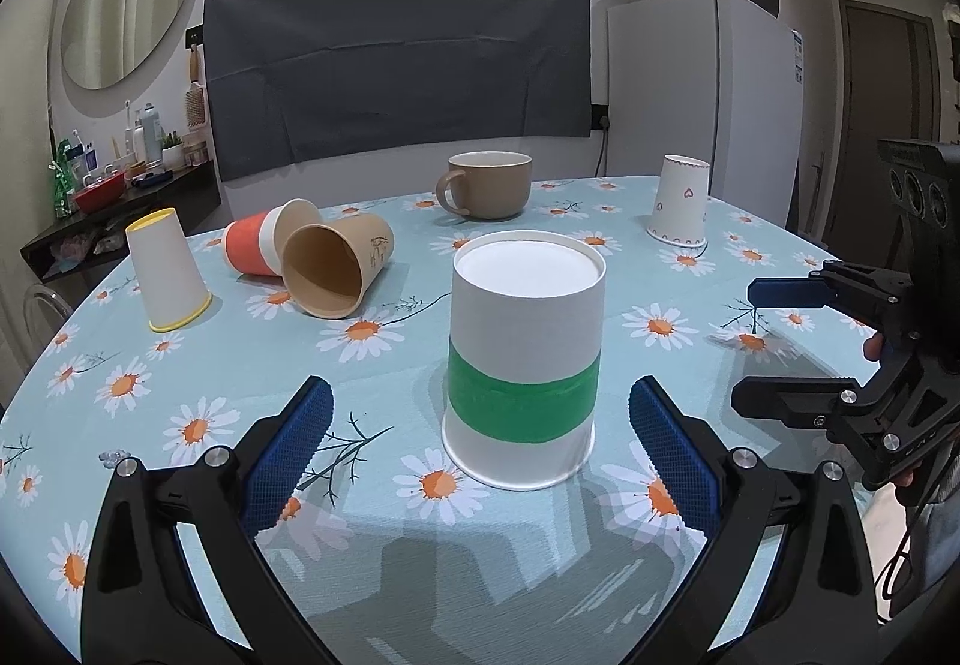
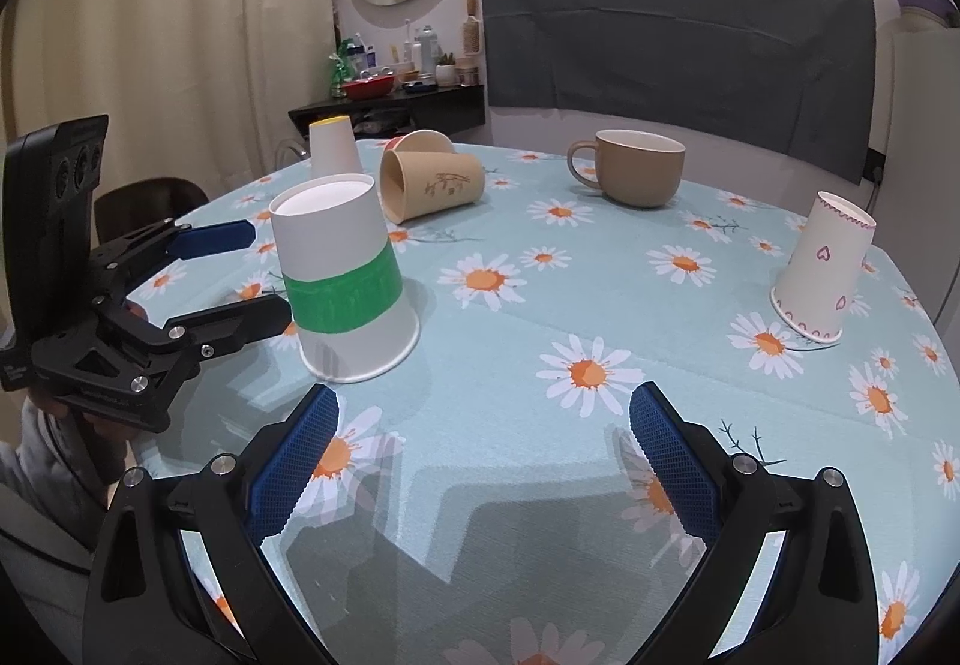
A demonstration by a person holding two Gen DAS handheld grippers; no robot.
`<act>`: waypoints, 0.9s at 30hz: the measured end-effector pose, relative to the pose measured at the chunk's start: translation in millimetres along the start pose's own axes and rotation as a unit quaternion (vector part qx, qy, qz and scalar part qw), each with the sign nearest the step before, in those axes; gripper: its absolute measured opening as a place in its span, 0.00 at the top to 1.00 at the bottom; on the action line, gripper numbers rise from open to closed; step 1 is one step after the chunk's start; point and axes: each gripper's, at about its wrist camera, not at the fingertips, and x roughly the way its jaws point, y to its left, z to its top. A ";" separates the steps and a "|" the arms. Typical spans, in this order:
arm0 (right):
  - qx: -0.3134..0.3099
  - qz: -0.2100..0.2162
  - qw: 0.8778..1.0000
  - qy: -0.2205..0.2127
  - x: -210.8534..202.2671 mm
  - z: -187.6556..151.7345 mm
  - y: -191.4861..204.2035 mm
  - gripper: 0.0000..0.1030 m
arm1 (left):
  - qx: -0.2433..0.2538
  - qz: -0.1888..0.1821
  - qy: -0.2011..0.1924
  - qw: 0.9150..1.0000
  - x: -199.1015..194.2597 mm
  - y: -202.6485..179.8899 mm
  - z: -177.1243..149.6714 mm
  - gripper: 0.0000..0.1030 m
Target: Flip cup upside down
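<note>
Left wrist view: your left gripper (image 1: 480,425) is wide open, and the green-banded cup (image 1: 524,359) stands upside down between its fingers, touching neither.

From left to right on the daisy tablecloth (image 1: 180,365) you see a yellow-rimmed cup (image 1: 167,269) upside down, an orange cup (image 1: 258,243) and a brown paper cup (image 1: 336,269) on their sides, a brown mug (image 1: 487,184) upright, and a heart-print cup (image 1: 680,200) upside down. Your right gripper (image 2: 480,425) is also wide open and holds nothing above the cloth.
</note>
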 end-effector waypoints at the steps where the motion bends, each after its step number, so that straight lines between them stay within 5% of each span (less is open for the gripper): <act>1: 0.000 0.000 1.000 0.000 0.0 0.0 0.0 0.09 | 0.001 0.000 0.000 1.000 0.0 -0.2 0.0 0.06; 27: 0.005 0.005 1.000 0.004 2.2 -0.4 -1.4 0.09 | 0.005 -0.013 0.000 1.000 -0.3 -2.3 -0.1 0.06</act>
